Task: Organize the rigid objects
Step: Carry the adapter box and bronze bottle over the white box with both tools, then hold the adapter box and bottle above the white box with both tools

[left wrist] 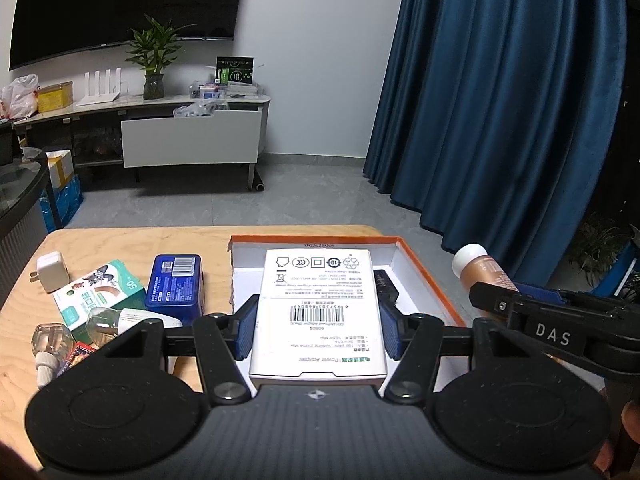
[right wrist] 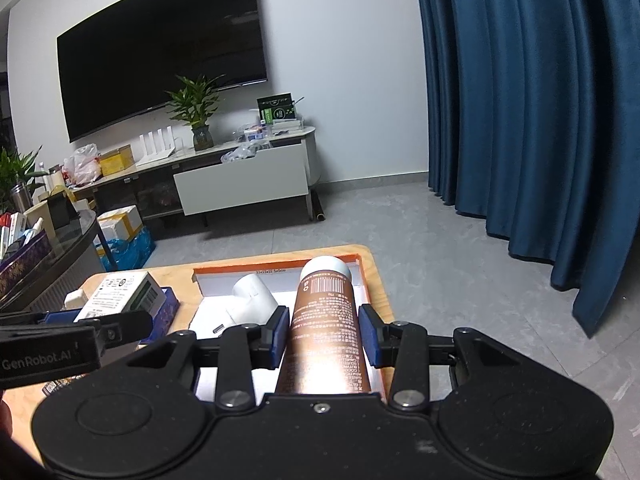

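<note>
**Q:** Starting at the left of the wooden bench (left wrist: pixel 120 240), what lies there, and how many of each?

**A:** One white plug adapter (left wrist: pixel 50 270), boxy with metal prongs. One green-and-white cardboard carton (left wrist: pixel 100 294). Two small clear glass bottles (left wrist: pixel 52 338), rounded, lying on their sides. One blue rectangular tin (left wrist: pixel 174 284) with a barcode label.

**Q:** And in the middle?

**A:** One shallow cardboard tray (left wrist: pixel 432 276), white inside with an orange rim. Over it the left claw (left wrist: pixel 318 330) grips one flat white power-adapter box (left wrist: pixel 318 308), smooth card printed with a barcode; its two blue pads press the box's long sides.

**Q:** What is already in the tray?

**A:** One dark item (left wrist: pixel 386 284), mostly hidden beside the box. The right wrist view shows one white plastic piece (right wrist: pixel 252 296), made of joined cylinders.

**Q:** And on the right?

**A:** The right claw (right wrist: pixel 324 334) is closed on one glossy copper-brown tube (right wrist: pixel 326 328) with a rounded white cap, held above the tray's right side.
</note>
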### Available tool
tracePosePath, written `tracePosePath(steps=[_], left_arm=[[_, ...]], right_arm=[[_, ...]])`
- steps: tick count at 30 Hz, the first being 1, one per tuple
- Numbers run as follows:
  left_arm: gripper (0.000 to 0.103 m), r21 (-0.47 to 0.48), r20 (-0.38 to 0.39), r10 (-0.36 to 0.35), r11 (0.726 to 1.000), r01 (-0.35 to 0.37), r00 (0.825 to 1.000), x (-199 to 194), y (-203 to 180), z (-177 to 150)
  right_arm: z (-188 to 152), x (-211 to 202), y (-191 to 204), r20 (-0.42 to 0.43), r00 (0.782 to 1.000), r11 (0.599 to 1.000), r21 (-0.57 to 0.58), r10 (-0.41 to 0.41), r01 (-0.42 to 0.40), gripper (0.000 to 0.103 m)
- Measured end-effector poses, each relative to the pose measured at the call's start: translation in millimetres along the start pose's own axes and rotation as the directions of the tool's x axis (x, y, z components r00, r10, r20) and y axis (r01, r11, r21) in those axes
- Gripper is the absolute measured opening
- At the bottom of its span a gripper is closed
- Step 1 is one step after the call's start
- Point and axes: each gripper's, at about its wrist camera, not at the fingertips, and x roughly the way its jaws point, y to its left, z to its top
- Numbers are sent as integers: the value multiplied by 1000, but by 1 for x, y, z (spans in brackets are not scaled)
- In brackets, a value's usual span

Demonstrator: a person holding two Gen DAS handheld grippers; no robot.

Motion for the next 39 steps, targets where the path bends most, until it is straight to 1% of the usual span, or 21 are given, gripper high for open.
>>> tracePosePath(steps=[10, 27, 39], left_arm=[[59, 6, -19, 15, 1000, -14, 1000, 9, -5, 0], [59, 7, -30, 5, 1000, -5, 1000, 20, -9, 1], [59, 1, -51, -2, 1000, 2, 999, 29, -9, -2]], right_arm=[[3, 14, -1, -12, 1000, 1000, -8, 2, -2, 47], [2, 18, 2, -16, 1000, 1000, -22, -1, 1, 47], [1, 29, 2, -36, 999, 1000, -24, -2, 1, 47]])
